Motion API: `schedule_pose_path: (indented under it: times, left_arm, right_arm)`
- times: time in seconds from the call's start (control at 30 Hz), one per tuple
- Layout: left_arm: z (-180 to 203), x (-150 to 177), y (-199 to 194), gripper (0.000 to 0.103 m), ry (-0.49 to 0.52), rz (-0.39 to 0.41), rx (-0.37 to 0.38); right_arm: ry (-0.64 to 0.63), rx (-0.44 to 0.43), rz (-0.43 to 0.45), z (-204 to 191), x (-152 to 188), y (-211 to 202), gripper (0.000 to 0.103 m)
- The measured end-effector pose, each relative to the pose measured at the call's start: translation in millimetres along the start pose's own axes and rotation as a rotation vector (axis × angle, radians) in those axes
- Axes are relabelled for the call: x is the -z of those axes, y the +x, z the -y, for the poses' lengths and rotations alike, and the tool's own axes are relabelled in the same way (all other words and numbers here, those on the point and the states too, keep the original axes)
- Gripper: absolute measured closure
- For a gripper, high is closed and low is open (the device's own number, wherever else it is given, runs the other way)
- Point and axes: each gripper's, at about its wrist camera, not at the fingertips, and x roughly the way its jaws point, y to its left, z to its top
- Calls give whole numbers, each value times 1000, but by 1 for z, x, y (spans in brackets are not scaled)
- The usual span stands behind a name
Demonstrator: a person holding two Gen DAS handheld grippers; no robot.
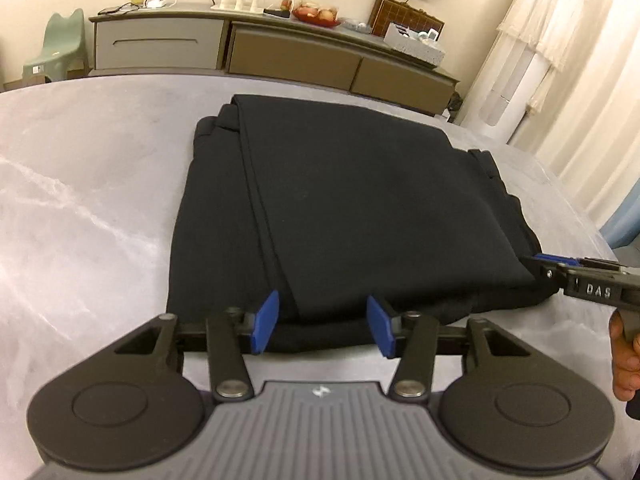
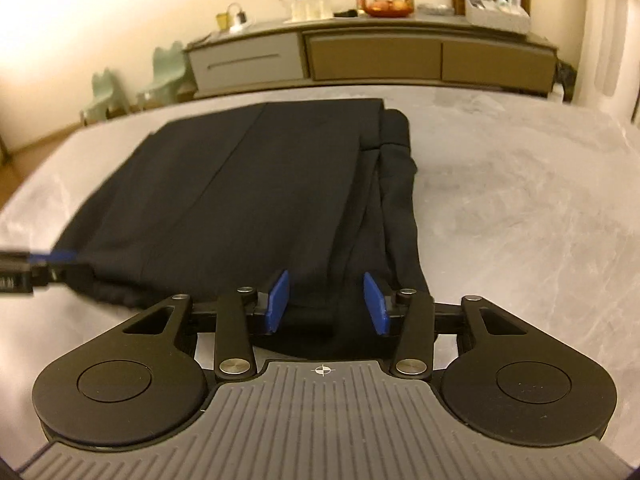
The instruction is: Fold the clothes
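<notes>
On the grey table [image 1: 80, 168], both hand-held grippers, left [image 1: 323, 325] and right [image 2: 328, 304], gape apart at the folded black garment's [image 1: 340, 208] near edge.

Black tongs [image 1: 323, 326], blue pads [image 1: 264, 322], ribbed grey housing

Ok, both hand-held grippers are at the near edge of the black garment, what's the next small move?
Probably shut both on that edge. The left hand-held gripper and right hand-held gripper are open, straddling the near edge of the folded garment, so neither holds it yet.
</notes>
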Motion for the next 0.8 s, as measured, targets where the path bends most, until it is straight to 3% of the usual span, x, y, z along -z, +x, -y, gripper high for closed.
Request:
schedule_pose_path:
  times: [0.1,0.33,0.43,0.47,0.5,0.57,0.67,0.8]
  left_arm:
    - [-3,-1,-3,54,-21,-2,5]
    - [-5,4,5,53,7,5,8]
    - [-3,8,-3,45,12,22,-20]
    - [1,11,-9,36,20,36,-48]
    - [7,14,-18,21,33,60,-69]
    - [19,21,-34,2,43,107,-90]
    - [37,36,-53,0,26,131,-91]
    - [53,50,-60,0,-9,77,-83]
  right_arm:
    - [-5,-4,-9,-2,3,-3,84]
    - [-61,27,16,-4,12,-4,88]
    - [-57,74,13,-1,13,-16,53]
    - [-51,88,14,-1,14,-25,36]
    - [-48,99,17,-1,14,-34,30]
    - [-58,92,46,-4,18,-56,26]
    - [-61,109,82,-9,25,-79,21]
    - [-69,106,96,-18,35,-96,20]
